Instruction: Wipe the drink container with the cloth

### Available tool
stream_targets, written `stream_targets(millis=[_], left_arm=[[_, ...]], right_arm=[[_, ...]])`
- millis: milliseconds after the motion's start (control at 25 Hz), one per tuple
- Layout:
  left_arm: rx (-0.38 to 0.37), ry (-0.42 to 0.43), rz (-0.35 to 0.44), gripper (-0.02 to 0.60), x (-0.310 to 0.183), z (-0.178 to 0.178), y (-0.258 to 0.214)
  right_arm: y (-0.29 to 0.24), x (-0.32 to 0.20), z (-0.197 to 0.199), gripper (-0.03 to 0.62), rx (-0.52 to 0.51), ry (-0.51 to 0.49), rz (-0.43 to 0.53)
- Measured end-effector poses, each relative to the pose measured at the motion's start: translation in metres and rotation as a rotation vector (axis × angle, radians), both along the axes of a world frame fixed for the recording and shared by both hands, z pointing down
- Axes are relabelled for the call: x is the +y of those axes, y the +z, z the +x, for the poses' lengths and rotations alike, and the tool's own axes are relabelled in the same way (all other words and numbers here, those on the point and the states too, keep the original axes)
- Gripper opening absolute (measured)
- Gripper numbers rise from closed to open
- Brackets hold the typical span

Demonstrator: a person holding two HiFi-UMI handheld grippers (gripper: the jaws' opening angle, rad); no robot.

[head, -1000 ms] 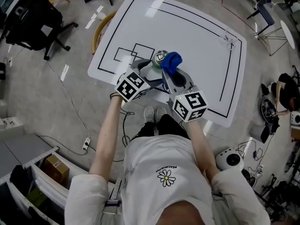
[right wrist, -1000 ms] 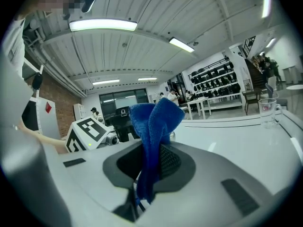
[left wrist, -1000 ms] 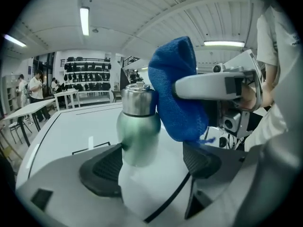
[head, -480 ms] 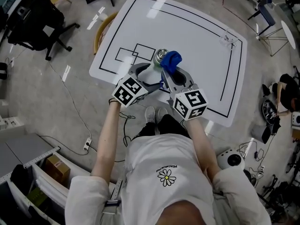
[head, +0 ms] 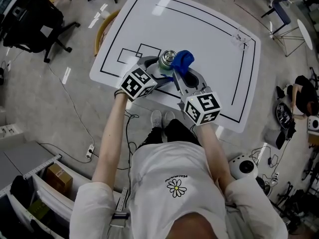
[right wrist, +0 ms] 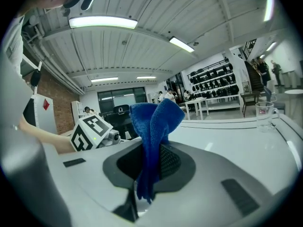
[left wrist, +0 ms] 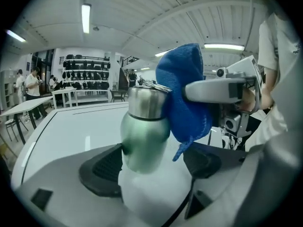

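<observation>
Left tongs [left wrist: 151, 167] clamp upright bottle [left wrist: 144, 136], cap up; right tongs [right wrist: 149, 162] pinch cloth [right wrist: 154, 126] against it

- The left gripper [left wrist: 152, 165] has its 2 jaws closed on a green bottle [left wrist: 144, 136] that has a steel cap and stands upright.
- A blue cloth [left wrist: 184, 93] presses on the bottle's right side.
- The right gripper [left wrist: 222, 90] reaches in from the right, across the cloth.
- A white table [left wrist: 71, 126] lies beyond.

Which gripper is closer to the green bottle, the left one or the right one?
Left. The left gripper has the bottle clamped between its jaws. The right gripper sits beside it, holding the blue cloth against the bottle's upper part.
</observation>
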State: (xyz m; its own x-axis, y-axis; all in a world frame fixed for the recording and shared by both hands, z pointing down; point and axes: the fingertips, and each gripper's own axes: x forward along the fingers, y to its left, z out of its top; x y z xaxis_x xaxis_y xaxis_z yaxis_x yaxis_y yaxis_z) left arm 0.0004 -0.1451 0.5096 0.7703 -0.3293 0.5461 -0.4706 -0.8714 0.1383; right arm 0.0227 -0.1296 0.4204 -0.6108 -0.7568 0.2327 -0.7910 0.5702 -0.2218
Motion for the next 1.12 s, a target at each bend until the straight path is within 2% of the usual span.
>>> stream_targets(millis=[520,760,1000,1120], left_arm=[[-0.103,-0.006,0.017,0.388,0.042,-0.012,0.003],[-0.019,0.016,0.017,0.388,0.063,0.01,-0.005],[0.017,-0.098,0.041,0.388,0.032,-0.018,-0.019],[0.009,-0.118,0.041,0.39,0.01,-0.023,-0.013]], right_arm=[[-0.005,0.01,-0.007,0.043,-0.026,0.006,-0.007],[-0.007,0.013,-0.014,0.043,-0.014,-0.013,0.001],[-0.008,0.013,-0.012,0.043,-0.002,-0.018,0.004],[-0.007,0.013,-0.01,0.043,0.004,-0.022,0.004]])
